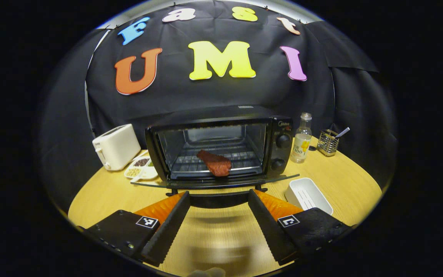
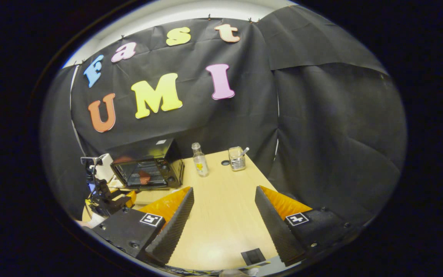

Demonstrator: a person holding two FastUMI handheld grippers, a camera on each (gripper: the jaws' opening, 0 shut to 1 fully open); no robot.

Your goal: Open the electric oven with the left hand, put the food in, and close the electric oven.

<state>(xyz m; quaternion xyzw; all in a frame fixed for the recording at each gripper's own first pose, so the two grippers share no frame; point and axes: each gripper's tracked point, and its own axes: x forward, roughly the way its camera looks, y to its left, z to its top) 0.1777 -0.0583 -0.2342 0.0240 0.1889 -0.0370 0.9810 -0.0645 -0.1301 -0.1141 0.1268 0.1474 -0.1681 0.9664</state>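
Facing the black electric oven [image 1: 221,148] head-on, the left gripper [image 1: 219,200] hangs above the pale wooden round table [image 1: 214,234] with its two fingers spread wide and nothing between them. The oven's glass door [image 1: 214,181] lies folded down flat, just beyond the fingertips and spanning the gap between them. Past the door, on the wire rack inside the cavity, rests the reddish-brown slab of meat [image 1: 214,162], close to the rack's front edge and roughly in line with the middle of the gap. Beyond the left finger and off to its outer side stand a white plastic toaster [image 1: 116,147] and a white divided dish of seeds and spices [image 1: 141,168], the dish just beside the oven. Just beyond the right finger lies an empty white rectangular tray [image 1: 308,195]; farther off on that side stand a clear glass bottle with a yellow label [image 1: 302,138] and a wire-mesh holder with a utensil in it [image 1: 328,142].

In the right gripper view, the right gripper [image 2: 224,200] is likewise spread open and empty over bare tabletop. The oven appears far off beyond its left finger, door down, with the left gripper in front of it, beyond that same finger. The bottle and holder stand well ahead between the fingers.
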